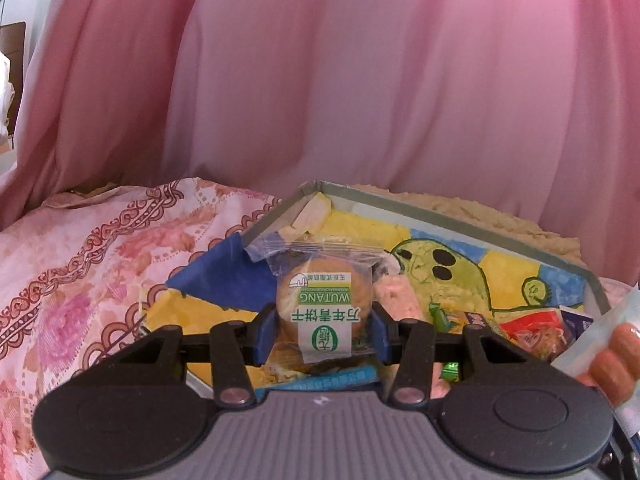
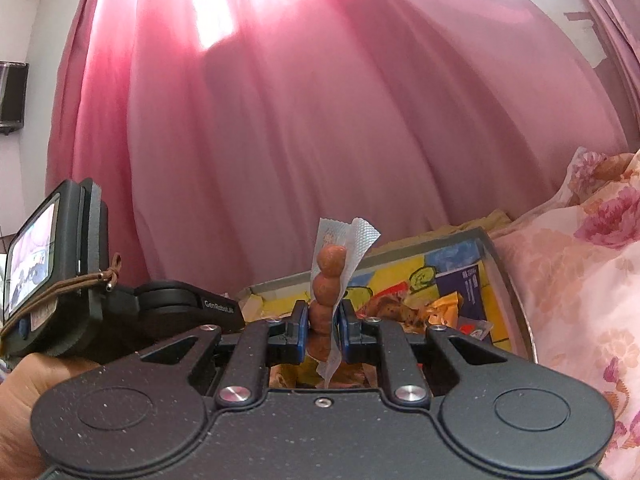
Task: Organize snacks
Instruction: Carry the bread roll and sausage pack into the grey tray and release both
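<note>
In the left wrist view my left gripper [image 1: 323, 330] is shut on a round biscuit in a clear wrapper with green print [image 1: 323, 304], held above the cartoon-painted snack box [image 1: 452, 210]. Several wrapped snacks [image 1: 528, 334] lie in the box. The sausage-ball pack [image 1: 616, 356] shows at the right edge. In the right wrist view my right gripper [image 2: 323, 330] is shut on that sausage-ball pack [image 2: 329, 280], which stands upright in its clear wrapper above the same snack box [image 2: 436, 240]. The left gripper's body and phone [image 2: 60, 256] sit to the left.
A floral pink bedcover [image 1: 100, 248] lies left of the box, and floral bedding [image 2: 580, 280] rises to its right. A pink curtain [image 1: 360, 80] hangs close behind. A person's hand [image 2: 24, 400] is at the lower left.
</note>
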`<state>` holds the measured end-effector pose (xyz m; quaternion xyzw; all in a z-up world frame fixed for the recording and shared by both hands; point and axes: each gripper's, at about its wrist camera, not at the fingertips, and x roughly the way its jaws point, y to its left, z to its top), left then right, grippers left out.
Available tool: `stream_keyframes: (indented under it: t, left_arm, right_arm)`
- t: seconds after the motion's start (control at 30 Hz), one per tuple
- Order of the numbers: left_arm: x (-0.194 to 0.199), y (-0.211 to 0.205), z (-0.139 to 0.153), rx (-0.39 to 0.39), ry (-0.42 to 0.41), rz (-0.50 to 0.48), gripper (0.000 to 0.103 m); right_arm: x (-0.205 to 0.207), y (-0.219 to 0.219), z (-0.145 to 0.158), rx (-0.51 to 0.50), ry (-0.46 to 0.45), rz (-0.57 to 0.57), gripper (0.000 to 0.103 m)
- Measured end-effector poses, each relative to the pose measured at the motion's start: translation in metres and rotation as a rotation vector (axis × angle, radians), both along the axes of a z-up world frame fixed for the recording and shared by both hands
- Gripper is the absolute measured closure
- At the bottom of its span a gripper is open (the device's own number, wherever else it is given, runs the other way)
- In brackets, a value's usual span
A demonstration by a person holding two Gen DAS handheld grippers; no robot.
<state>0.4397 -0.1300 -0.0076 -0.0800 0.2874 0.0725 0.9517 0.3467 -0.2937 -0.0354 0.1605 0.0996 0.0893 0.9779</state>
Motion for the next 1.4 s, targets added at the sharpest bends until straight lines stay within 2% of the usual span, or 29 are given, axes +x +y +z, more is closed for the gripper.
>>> stream_keyframes:
  t: [0.33, 0.67, 1.03, 1.17, 1.4]
  left_arm:
    - [0.003, -0.001, -0.002, 0.023, 0.002, -0.001, 0.051]
    - [0.002, -0.004, -0.008, 0.033, 0.035, -0.027, 0.051]
    - [0.001, -0.005, -0.010, 0.031, 0.040, -0.030, 0.050]
    - [0.000, -0.007, -0.011, 0.031, 0.042, -0.037, 0.043]
    - [-0.003, 0.001, -0.012, -0.013, 0.037, -0.002, 0.025]
  right_arm:
    - [0.012, -0.010, -0.005, 0.046, 0.032, -0.028, 0.086]
    - [0.017, -0.011, -0.013, 0.040, 0.084, -0.041, 0.086]
    - [0.017, -0.011, -0.012, 0.024, 0.091, -0.039, 0.084]
    - [0.017, -0.011, -0.011, 0.014, 0.088, -0.039, 0.083]
    - [0.012, -0.007, -0.008, -0.040, 0.067, -0.039, 0.069]
